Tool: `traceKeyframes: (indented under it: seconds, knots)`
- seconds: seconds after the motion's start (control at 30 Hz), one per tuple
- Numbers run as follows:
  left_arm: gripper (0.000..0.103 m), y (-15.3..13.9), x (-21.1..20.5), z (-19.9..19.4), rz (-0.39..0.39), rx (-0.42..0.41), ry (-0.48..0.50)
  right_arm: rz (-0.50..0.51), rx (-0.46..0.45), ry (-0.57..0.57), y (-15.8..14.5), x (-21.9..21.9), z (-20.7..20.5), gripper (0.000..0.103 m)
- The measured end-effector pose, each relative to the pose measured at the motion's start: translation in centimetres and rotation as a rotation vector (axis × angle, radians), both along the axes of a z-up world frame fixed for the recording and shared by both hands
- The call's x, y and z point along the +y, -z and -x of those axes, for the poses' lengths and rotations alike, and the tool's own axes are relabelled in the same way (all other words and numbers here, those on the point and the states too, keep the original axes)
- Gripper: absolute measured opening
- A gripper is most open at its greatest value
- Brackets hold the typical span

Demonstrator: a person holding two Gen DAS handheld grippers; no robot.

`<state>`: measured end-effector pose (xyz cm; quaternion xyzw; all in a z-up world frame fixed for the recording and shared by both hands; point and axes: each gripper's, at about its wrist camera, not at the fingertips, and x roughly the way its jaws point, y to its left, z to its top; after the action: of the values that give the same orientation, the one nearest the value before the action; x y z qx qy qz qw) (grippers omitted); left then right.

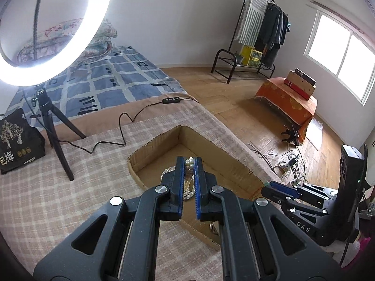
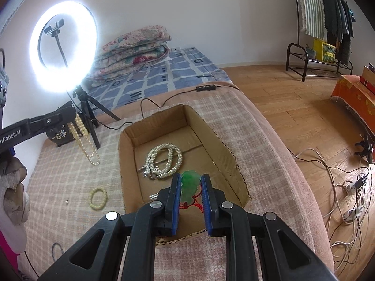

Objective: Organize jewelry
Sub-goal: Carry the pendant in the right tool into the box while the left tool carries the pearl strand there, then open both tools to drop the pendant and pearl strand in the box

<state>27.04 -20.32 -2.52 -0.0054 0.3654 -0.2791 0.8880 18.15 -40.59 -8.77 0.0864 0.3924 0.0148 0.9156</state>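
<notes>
An open cardboard box point(image 2: 220, 140) sits on the plaid-covered table; it also shows in the left wrist view point(image 1: 154, 145). A coiled white pearl necklace point(image 2: 164, 161) lies on its floor. My left gripper point(image 1: 189, 161) is shut on a cream pearl necklace point(image 1: 189, 180) and holds it in the air; in the right wrist view the strand point(image 2: 85, 145) hangs from that gripper left of the box. My right gripper point(image 2: 191, 178) is shut on a green jade pendant point(image 2: 190, 185) with a red cord point(image 2: 198, 202), over the box's near end. A pale green bead bracelet point(image 2: 98, 197) lies on the cloth left of the box.
A lit ring light on a black tripod point(image 2: 63, 53) stands at the table's back left, its cable point(image 2: 164, 103) running behind the box. A black bag point(image 1: 17, 140) sits beside it. A bed point(image 1: 112, 79) lies beyond. Cables point(image 2: 346, 182) cover the floor on the right.
</notes>
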Motion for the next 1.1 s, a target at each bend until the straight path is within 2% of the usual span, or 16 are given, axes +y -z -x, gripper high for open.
traceKeyframes:
  seconds: [0.3,0.63,0.83,0.9,0.97,1.03,1.1]
  knots:
    - [0.005,2.0,-4.3,-2.0,-0.01,0.049,0.056,-0.001,0.041,0.002,1.6,-0.3,-0.5,0.016]
    - [0.005,3.5,-6.9,-3.2,-0.014,0.087,0.076,-0.001,0.055,-0.008,2.1,-0.2,-0.5,0.017]
    - [0.006,3.5,-7.8,-3.3,-0.029,0.083,0.084,0.003,0.056,-0.02,2.1,-0.1,-0.2,0.031]
    - [0.011,3.5,-7.9,-3.2,-0.04,0.083,0.078,0.019,0.055,-0.022,2.0,0.1,-0.1,0.038]
    - [0.031,3.3,-8.0,-3.0,-0.044,0.072,0.079,0.033,0.049,-0.022,2.0,0.3,0.0,0.063]
    - [0.033,3.1,-7.9,-2.8,-0.047,0.061,0.074,0.048,0.04,-0.02,1.8,0.5,0.1,0.073]
    - [0.033,2.9,-7.8,-2.7,-0.05,0.058,0.068,0.059,0.042,-0.022,1.7,0.7,0.1,0.078]
